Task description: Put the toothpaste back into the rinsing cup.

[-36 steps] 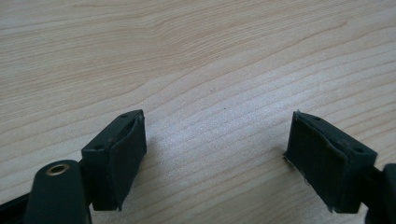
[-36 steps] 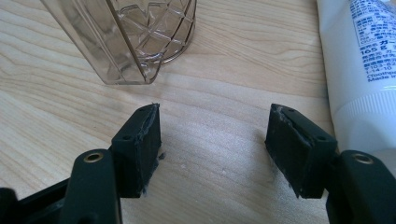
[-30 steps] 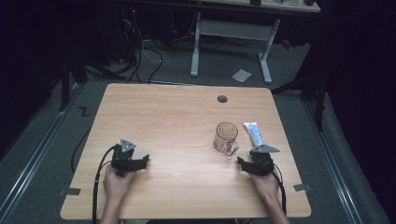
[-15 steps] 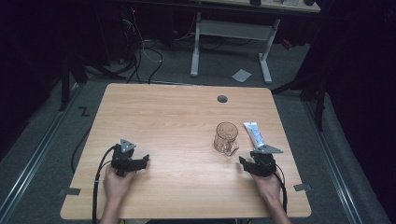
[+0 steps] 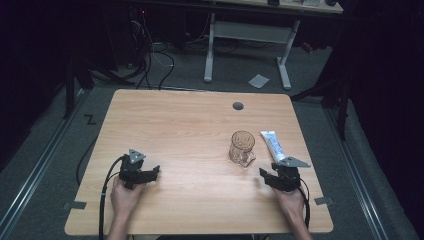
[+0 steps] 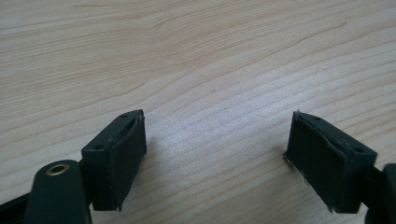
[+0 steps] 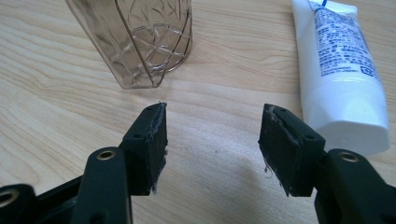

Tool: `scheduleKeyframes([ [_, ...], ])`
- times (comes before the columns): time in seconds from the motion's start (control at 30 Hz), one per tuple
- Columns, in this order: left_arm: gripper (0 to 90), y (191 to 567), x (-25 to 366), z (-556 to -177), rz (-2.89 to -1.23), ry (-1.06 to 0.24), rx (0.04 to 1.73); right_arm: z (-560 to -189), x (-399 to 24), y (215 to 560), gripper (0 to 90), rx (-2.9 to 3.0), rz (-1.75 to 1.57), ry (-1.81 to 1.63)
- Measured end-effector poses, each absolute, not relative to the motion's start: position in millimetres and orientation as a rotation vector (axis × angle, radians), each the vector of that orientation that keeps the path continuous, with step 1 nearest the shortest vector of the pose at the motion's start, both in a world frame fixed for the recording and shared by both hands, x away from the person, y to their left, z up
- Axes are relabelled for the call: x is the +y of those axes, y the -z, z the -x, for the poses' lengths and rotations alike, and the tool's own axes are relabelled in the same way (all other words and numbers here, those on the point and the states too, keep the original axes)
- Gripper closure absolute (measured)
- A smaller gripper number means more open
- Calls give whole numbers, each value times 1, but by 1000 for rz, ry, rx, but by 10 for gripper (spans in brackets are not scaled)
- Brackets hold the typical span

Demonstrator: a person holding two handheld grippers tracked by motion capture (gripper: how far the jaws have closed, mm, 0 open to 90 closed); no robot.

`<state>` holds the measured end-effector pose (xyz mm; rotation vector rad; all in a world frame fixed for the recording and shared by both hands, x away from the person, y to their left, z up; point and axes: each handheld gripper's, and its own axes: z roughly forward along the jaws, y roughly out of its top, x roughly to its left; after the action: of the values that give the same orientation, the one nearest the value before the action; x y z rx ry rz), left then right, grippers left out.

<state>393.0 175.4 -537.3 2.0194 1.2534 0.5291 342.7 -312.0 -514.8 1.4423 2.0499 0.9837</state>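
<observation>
Near edge, 7 o'clock on the table [image 5: 190,125]: left gripper [image 5: 142,176] resting low on the wood in the person's left hand [image 5: 125,197], jaws spread wide, nothing between the pads [image 6: 126,156], bare grain ahead. Parked well apart from the objects, presumably kept idle and out of the working zone

Near edge, 5 o'clock: right gripper [image 5: 267,176] held in the right hand [image 5: 292,202], jaws apart after a brief closing and partial reopening, pads [image 7: 156,140] gripping nothing, bare wood in the gap. Aimed toward 12 o'clock, between the two objects, so either remains reachable with a small turn

Just beyond, at 11 o'clock from the right gripper: clear patterned glass mug [image 5: 242,148], upright, mouth open upward, base [image 7: 140,79] close ahead of the left-hand pad in the right gripper view. Not touched

At 1 o'clock from the same gripper: white toothpaste tube [image 5: 273,145] lying flat, capped end [image 7: 348,123] toward the gripper and just beside the right-hand pad, printed body running away toward 12 o'clock. Just beside the mug, apart from it. Cap-forward lie judged convenient for a pinch across the body

Farther, 12 o'clock near the far edge: round grey grommet [image 5: 238,106]. Beyond the table: white desk frame [image 5: 250,35] and a paper scrap [image 5: 258,80] on the floor

Judged stage: approach, no grasp yet
</observation>
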Motion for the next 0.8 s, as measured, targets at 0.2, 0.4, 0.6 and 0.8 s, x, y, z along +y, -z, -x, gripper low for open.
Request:
scheduleKeyframes([
  [0.2,202,537,175,-393,-2020,-529,1254,-338,-317,513,407,2039,-1454,-1009],
  [0.4,202,537,175,-393,-2019,-529,1254,-333,-324,509,390,2016,-1464,-1052],
  [0.6,202,537,175,-393,-2020,-529,1254,-330,-329,507,385,2002,-1466,-1054],
  [0.8,202,537,176,-393,-2019,-529,1255,-328,-335,504,383,1982,-1477,-1095],
])
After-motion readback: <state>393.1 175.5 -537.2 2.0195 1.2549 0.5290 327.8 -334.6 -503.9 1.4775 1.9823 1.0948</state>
